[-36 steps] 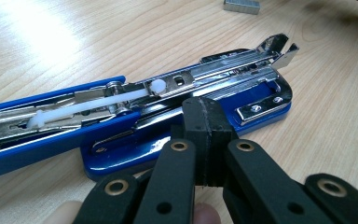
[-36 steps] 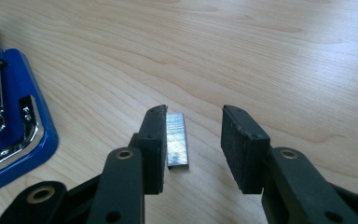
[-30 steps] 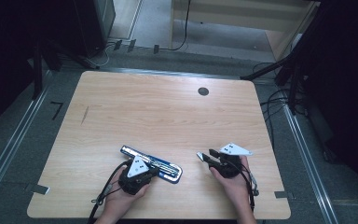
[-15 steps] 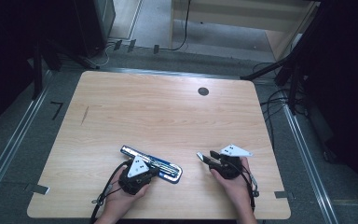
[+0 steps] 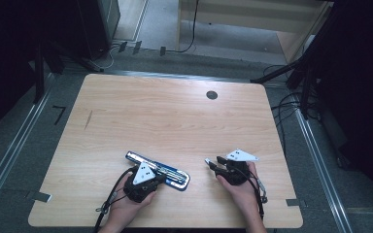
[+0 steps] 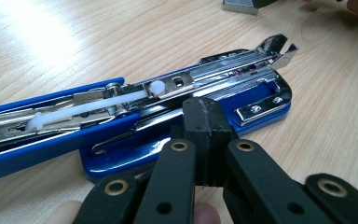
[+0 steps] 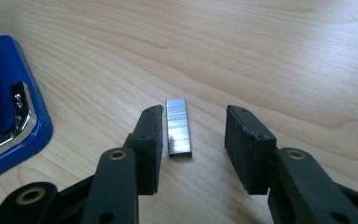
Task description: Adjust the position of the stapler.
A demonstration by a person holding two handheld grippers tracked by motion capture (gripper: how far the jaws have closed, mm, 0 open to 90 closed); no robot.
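Note:
A blue stapler lies opened flat near the table's front edge, its chrome magazine exposed. My left gripper is shut, its tips resting against the stapler's blue base; in the high view the left gripper sits at the stapler's near side. A short silver strip of staples lies flat on the wood to the stapler's right. My right gripper stands open around the strip, which lies closer to the left jaw, apart from both. The high view has the right gripper just right of the stapler.
The wooden table has a round black cable hole at the back right. Cables trail from both grippers toward the front edge. Dark floor, metal rails and stands surround the table.
The right gripper has edged slightly toward the staple strip. The left gripper and the stapler have stayed in place.

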